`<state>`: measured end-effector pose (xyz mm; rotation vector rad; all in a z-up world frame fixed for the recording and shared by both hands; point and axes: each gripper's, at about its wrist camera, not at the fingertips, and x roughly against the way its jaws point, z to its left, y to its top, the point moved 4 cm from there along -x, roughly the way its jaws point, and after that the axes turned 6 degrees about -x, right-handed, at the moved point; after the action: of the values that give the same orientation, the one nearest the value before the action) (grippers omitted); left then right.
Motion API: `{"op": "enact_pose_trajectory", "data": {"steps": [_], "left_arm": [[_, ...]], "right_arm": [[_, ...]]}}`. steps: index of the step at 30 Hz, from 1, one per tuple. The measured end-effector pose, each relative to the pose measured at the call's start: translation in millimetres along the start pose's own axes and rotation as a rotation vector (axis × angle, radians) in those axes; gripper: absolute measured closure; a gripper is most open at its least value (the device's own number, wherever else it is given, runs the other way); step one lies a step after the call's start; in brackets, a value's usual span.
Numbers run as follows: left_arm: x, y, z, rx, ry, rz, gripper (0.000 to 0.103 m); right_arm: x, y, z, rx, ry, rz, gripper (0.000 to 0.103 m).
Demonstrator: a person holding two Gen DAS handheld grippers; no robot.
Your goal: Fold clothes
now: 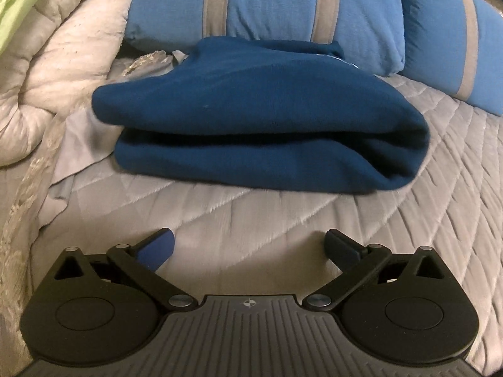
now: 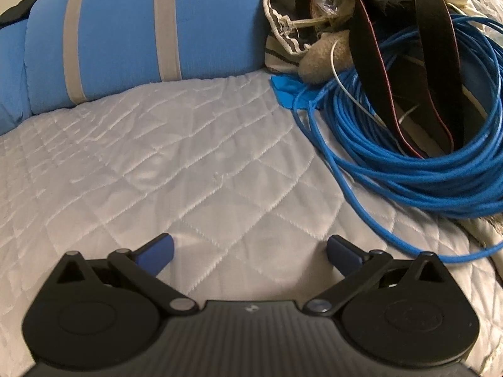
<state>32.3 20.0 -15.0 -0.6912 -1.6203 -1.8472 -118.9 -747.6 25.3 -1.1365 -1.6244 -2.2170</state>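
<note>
On the grey quilted bedspread (image 1: 283, 207), straight ahead of the left gripper (image 1: 248, 246), lies the dark blue knitted garment (image 1: 251, 125), already doubled over into a thick bundle. Its long axis runs across the left gripper's line of sight, side to side, with the rounded fold edge facing the fingers and the far side up against the light blue pillow with grey stripes (image 1: 267, 0). The left gripper's jaws stand wide apart and grip nothing; only bare bedspread lies between the blue pads (image 1: 157, 248), and the garment sits near but clear of them.

The right gripper (image 2: 250, 249) is likewise spread wide and empty. Its camera shows no garment at all, only quilt, the same kind of striped pillow (image 2: 141, 31), and off to its right a coil of bright blue cable (image 2: 408, 163) heaped with black straps (image 2: 367, 47).

So the left hand is the nearer one, I'd judge, and squarely placed. Any further fold would likely mean reaching forward to the near edge; the right would have to swing leftward first.

A crumpled cream quilted comforter (image 1: 63, 62) lies to the garment's left.
</note>
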Motion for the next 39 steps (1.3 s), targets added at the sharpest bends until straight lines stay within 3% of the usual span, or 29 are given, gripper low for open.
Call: {"op": "enact_pose_trajectory", "data": {"steps": [15, 22, 27, 39], "left_arm": [[-26, 23, 2, -0.009, -0.001, -0.026, 0.000], [-32, 27, 6, -0.031, -0.050, -0.066, 0.000], [-30, 19, 5, -0.014, -0.051, -0.152, 0.000], [-28, 18, 6, -0.005, -0.049, -0.175, 0.000]], "right_arm": [[-32, 29, 3, 0.018, 0.062, 0.003, 0.001], [-51, 44, 11, 0.082, 0.075, 0.015, 0.001], [-54, 41, 8, 0.069, 0.102, -0.029, 0.001], [-50, 38, 7, 0.061, 0.094, -0.068, 0.001]]}}
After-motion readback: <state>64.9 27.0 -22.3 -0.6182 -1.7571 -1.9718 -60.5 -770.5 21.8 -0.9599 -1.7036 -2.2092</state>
